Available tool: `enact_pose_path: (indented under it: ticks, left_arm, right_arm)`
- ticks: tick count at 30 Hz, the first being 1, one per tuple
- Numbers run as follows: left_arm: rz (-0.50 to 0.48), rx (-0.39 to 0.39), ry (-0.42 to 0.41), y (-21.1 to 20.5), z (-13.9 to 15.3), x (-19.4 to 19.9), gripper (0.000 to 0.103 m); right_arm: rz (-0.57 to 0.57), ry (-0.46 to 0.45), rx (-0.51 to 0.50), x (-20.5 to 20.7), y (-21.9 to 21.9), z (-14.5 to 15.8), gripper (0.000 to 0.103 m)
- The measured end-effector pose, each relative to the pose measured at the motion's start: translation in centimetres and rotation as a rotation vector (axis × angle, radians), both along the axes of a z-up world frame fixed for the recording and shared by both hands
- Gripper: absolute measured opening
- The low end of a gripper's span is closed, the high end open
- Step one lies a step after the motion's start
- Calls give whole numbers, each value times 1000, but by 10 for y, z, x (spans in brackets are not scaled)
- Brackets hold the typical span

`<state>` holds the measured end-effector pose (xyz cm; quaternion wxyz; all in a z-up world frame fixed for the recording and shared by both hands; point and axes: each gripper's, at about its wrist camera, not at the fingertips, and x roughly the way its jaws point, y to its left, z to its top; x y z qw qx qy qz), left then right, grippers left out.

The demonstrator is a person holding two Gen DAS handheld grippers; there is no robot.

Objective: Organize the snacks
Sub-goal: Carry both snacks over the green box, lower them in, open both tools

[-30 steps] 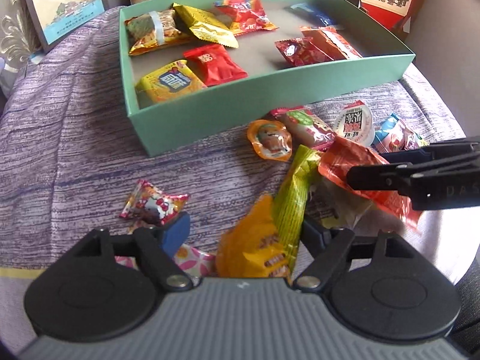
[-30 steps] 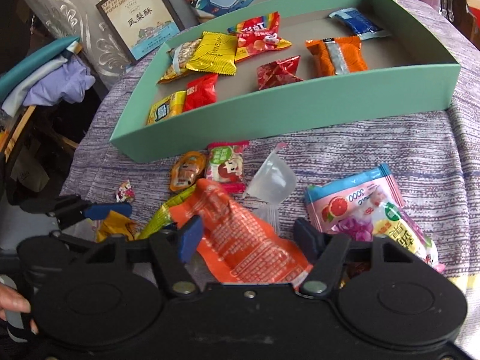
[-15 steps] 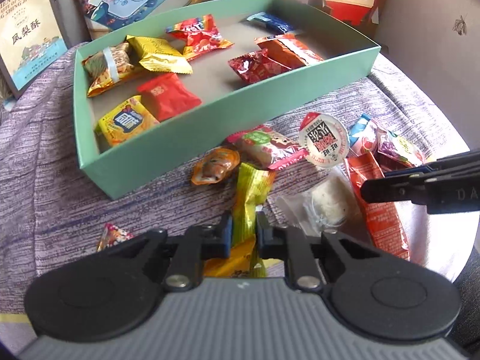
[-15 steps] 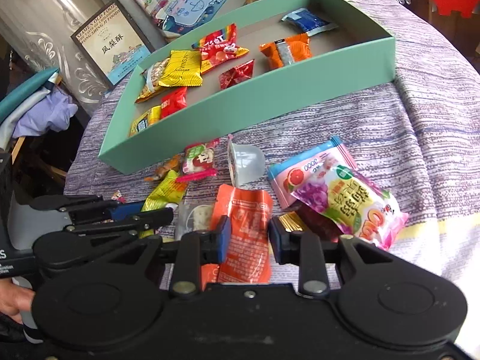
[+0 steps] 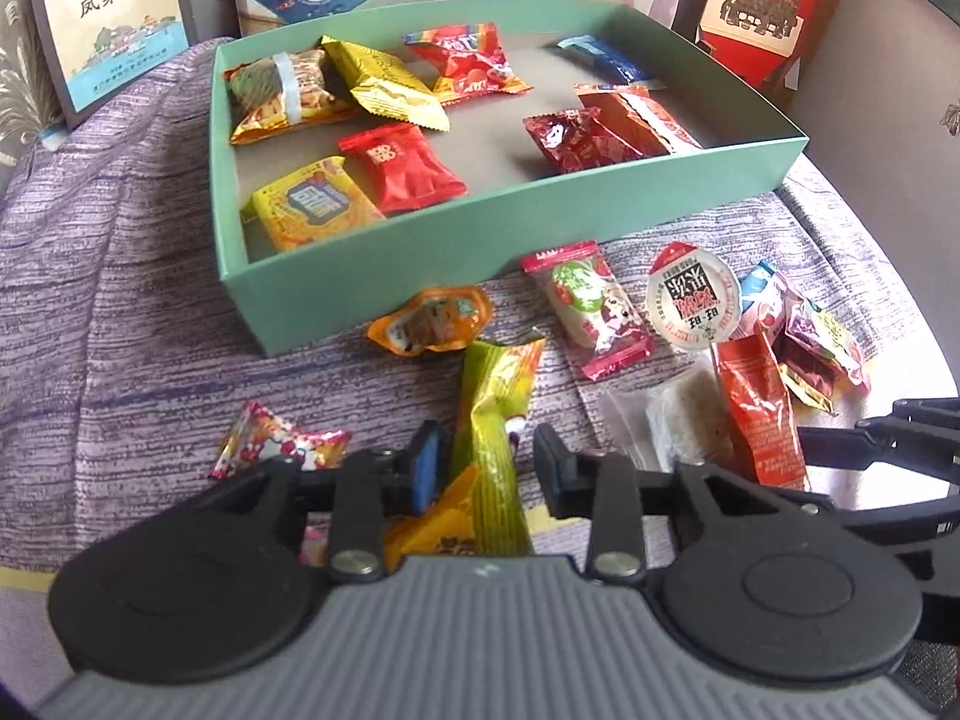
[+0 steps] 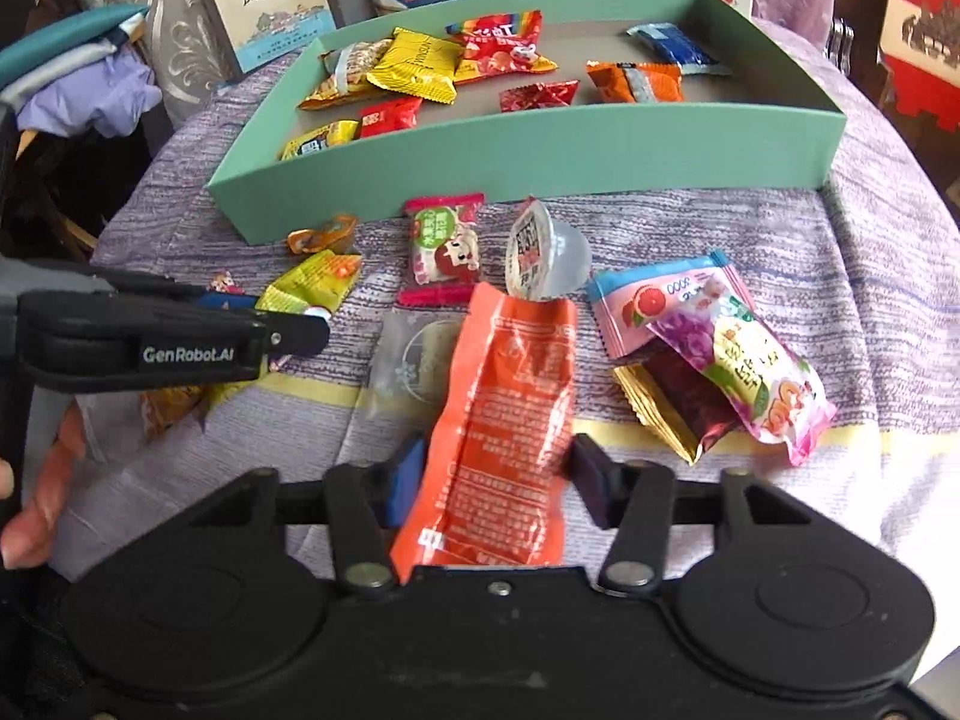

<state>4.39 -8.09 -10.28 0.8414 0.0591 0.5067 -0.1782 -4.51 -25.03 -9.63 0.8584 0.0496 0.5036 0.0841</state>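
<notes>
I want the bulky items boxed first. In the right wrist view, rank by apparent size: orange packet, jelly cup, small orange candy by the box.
1. orange packet, though nearest the camera
2. jelly cup
3. small orange candy

Readable stuff here: the left gripper (image 6: pixel 300 324) has "GenRobot.AI" printed in white along its black side. The framed box (image 6: pixel 264 6) standing behind the green tray says 凤梨酥 in big dark characters, with "FOODS" just about legible on the line above. The pink grapefruit packet (image 6: pixel 660 300) shows "3000" upside down. The jelly cup (image 5: pixel 693 303) lid has Chinese print too, but I can't make it out reliably.
</notes>
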Motion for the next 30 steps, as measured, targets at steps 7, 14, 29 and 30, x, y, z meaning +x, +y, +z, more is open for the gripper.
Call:
enact_pose_path:
  ticks: [7, 14, 29, 30]
  left_arm:
    - [-22, -1, -31, -8, 7, -7, 14]
    - [9, -75, -54, 3, 43, -5, 14]
    - [78, -73, -111, -25, 79, 95, 14]
    - [82, -64, -108, -27, 75, 104, 14]
  right_arm:
    - [-9, -9, 57, -4, -18, 15, 33]
    - [-57, -66, 126, 9, -46, 44, 33]
    - [-13, -170, 85, 139, -60, 88, 33]
    - [-7, -171, 76, 150, -59, 88, 33]
